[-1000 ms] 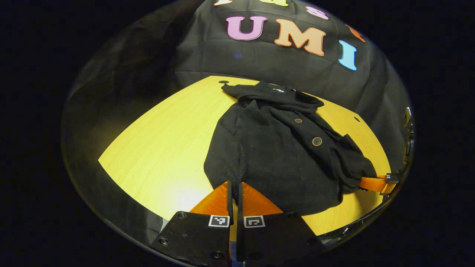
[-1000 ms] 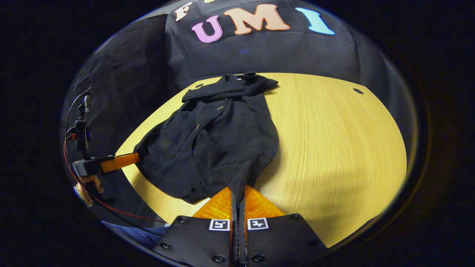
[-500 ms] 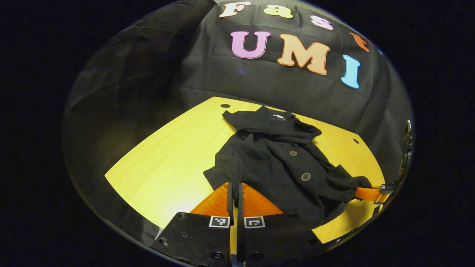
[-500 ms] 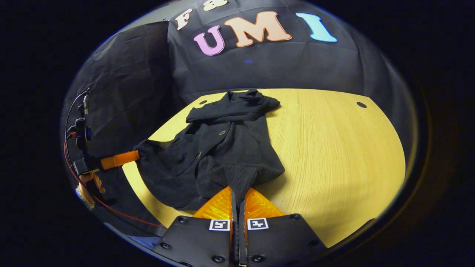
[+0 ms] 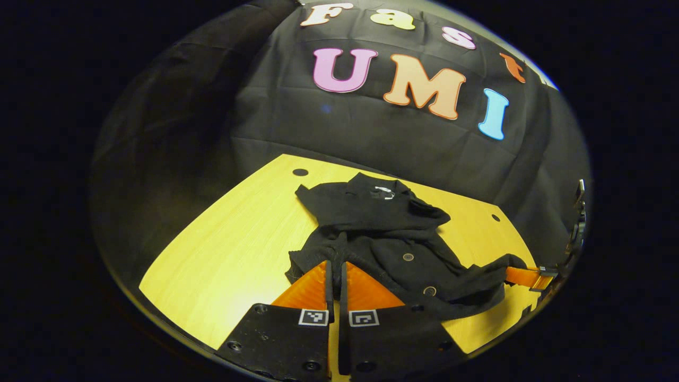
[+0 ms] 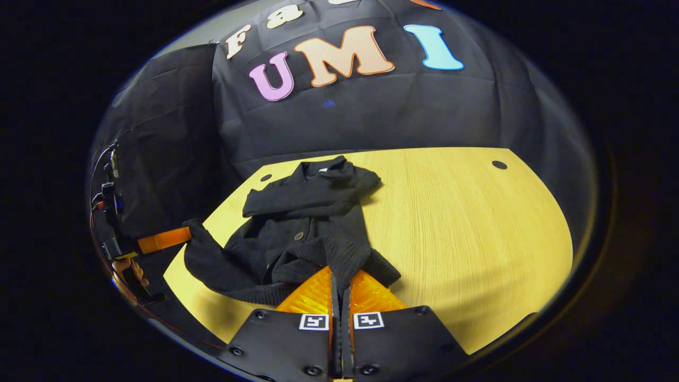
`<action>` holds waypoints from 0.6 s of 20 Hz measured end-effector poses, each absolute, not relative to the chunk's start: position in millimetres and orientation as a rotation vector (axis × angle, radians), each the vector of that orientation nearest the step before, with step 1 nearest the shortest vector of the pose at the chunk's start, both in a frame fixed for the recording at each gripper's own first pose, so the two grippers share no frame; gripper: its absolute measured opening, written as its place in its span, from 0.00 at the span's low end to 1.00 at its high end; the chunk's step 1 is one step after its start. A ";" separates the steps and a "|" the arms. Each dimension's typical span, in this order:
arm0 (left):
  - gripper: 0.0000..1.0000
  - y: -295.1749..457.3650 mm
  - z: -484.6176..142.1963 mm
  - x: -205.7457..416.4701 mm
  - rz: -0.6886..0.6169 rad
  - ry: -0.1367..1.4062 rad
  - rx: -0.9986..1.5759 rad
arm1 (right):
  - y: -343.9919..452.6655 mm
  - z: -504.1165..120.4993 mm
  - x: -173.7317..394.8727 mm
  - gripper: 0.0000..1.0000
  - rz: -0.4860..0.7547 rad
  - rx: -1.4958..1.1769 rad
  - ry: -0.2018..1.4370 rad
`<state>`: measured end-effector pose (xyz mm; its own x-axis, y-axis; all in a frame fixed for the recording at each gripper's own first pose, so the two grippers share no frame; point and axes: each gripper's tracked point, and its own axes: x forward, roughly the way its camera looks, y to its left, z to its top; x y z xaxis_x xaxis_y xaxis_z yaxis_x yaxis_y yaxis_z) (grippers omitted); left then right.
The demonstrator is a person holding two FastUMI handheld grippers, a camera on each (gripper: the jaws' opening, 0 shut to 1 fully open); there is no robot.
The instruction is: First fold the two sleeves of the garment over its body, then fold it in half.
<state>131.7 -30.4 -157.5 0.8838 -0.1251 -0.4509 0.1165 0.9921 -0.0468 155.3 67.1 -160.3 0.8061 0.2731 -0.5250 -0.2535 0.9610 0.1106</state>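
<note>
hem carried toward collar vs 1 s back, garment [image 5: 382,233] bunching on table [image 5: 223,249] | left gripper view: left gripper [image 5: 334,268] pinching hem corner at 6 o'clock | right gripper view: right gripper [image 6: 340,278] pinching other corner at 6, left one at 9 | half-fold underway

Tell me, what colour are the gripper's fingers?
Orange, on both grippers; the right gripper's fingers show it best in the right gripper view.
</note>
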 end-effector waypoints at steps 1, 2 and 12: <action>0.00 -30.0 -152.9 140.4 -0.142 0.464 -0.009 | 71.2 -153.8 163.8 0.03 0.272 0.034 0.556; 0.00 -31.1 -147.7 149.0 -0.157 0.458 -0.007 | 75.2 -147.4 172.4 0.03 0.265 0.034 0.545; 0.00 -26.9 -133.9 249.0 -0.229 0.396 0.027 | 109.6 -94.6 267.5 0.03 0.195 0.037 0.449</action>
